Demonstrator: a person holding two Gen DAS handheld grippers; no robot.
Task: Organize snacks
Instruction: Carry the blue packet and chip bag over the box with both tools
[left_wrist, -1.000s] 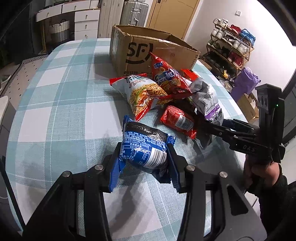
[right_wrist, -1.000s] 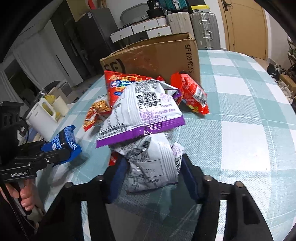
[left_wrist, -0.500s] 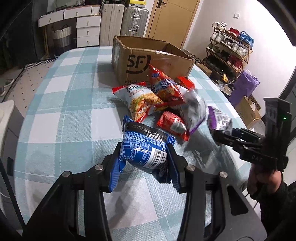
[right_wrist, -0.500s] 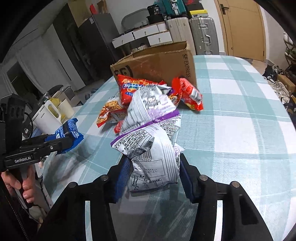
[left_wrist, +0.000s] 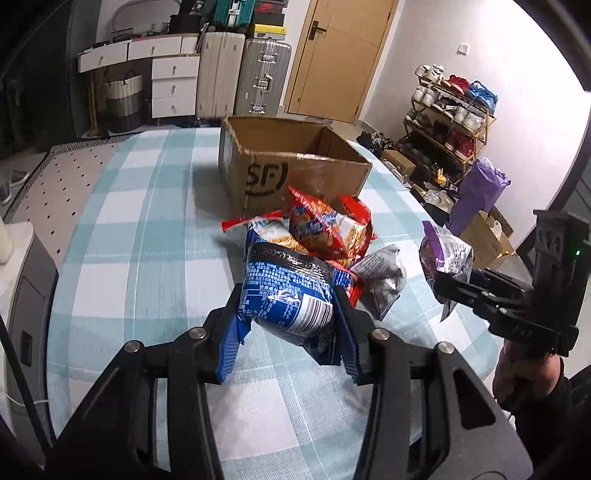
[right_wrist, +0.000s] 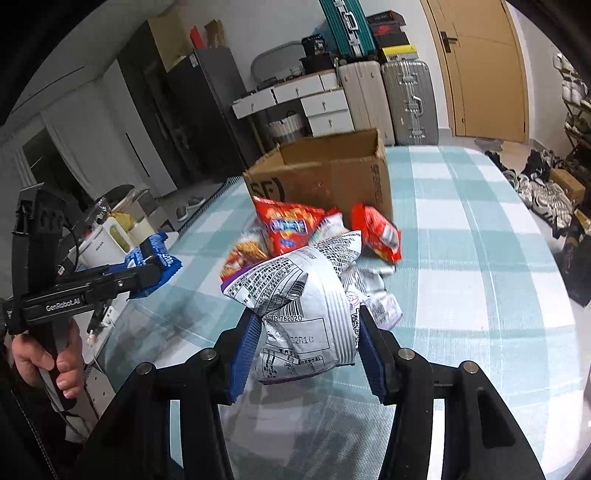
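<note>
Both packets have come up off the checked surface (left_wrist: 122, 236) since a second ago. Left gripper (left_wrist: 288, 306) has its jaws clamped on the blue snack packet (left_wrist: 286, 291), held above the cloth at the six o'clock edge of the snack heap. Right gripper (right_wrist: 306, 328) has its jaws clamped on a white-and-purple snack bag (right_wrist: 299, 295), which earlier lay under another bag; in the left wrist view it hangs at three o'clock from the pile (left_wrist: 445, 254). On the cloth remain a red chip bag (right_wrist: 286, 225), a small red packet (right_wrist: 378, 232) and a silver bag (left_wrist: 384, 280). At twelve o'clock behind them stands the open SF cardboard box (left_wrist: 295, 162), empty as far as its visible inside shows.
</note>
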